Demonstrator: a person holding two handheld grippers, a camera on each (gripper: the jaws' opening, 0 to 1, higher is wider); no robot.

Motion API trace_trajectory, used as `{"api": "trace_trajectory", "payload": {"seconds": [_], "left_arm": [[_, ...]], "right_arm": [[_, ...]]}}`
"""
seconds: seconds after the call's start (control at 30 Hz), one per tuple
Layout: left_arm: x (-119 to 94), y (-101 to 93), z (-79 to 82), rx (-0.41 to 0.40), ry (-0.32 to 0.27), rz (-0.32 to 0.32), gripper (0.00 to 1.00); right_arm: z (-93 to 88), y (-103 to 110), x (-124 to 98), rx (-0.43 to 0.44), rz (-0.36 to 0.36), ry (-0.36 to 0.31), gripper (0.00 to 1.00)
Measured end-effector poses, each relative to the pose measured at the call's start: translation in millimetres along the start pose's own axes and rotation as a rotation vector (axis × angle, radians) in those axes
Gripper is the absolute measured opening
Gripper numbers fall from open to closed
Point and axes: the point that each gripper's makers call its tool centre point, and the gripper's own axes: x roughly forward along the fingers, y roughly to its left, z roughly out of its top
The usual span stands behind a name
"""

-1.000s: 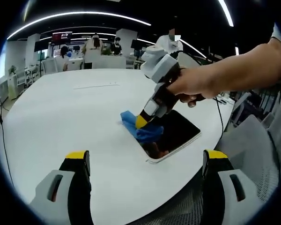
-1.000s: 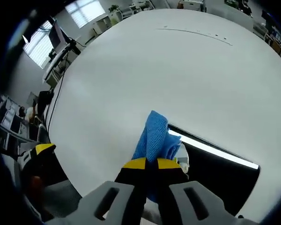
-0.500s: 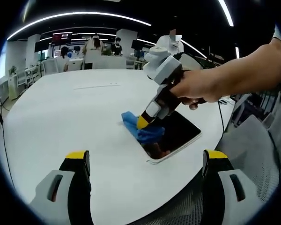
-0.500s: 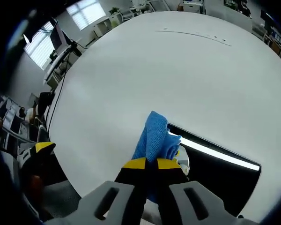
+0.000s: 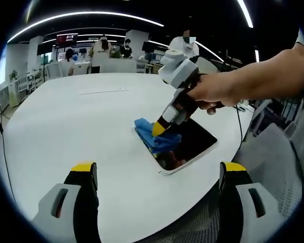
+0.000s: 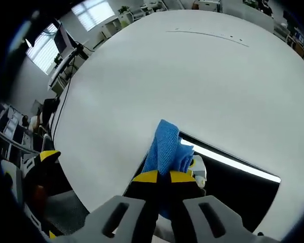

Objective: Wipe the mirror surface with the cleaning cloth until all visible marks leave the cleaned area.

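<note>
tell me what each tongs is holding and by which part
The right tongs are shut on the blue cloth, pinching its bunched near end against the mirror. The left tongs are open, holding nothing.

Soft blue cloth (image 6: 168,149), glossy dark mirror (image 6: 233,190), smooth matt white table (image 6: 202,81)

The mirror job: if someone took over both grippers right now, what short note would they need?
Right gripper: shut on the blue cloth, pressing it on the mirror at its far corner.
Left gripper: open, holding nothing, above the white table short of the mirror.
Done: wiping under way at that corner.
Left: the rest of the glass; marks can't be judged from here.
</note>
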Motion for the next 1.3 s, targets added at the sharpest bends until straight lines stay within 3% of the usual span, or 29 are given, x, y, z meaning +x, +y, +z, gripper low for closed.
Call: {"api": "trace_trajectory", "payload": {"seconds": [0.63, 1.3], "left_arm": [[-2.3, 0.4, 2.8, 0.000, -0.009, 0.010, 0.99], [-1.5, -0.1, 3.2, 0.010, -0.015, 0.005, 0.99]], "right_arm": [[-9.9, -19.2, -8.3, -0.029, -0.012, 0.022, 0.00], [-19.5, -41.4, -14.9, 0.009, -0.009, 0.019, 0.00]]}}
